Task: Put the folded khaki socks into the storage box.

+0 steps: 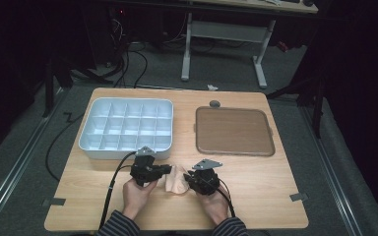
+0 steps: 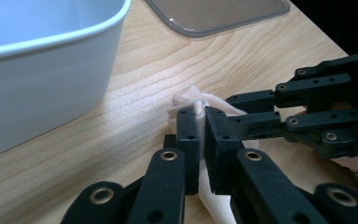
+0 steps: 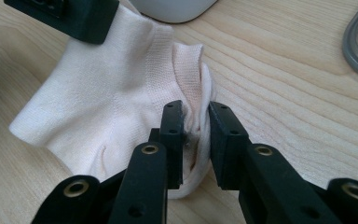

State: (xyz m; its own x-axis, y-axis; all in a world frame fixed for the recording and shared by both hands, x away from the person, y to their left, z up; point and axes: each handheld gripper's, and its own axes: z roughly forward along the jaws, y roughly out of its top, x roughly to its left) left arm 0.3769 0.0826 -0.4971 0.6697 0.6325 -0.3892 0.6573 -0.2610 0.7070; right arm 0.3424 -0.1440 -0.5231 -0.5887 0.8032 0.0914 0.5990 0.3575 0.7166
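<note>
We count one pale pink sock (image 1: 176, 180), one white compartment box (image 1: 126, 129), one brown tray (image 1: 234, 131) and two claws on one bench (image 1: 275, 187).

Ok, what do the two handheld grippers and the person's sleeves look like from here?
Both are matte black linkage tools. The left gripper and right gripper each carry a grey three-cornered plate on top and trail a black cable toward the table's near edge. Their jaws are flat black blocks on arms with brass-ringed pivot holes. The person's sleeves are dark with thin pale stripes.
</note>
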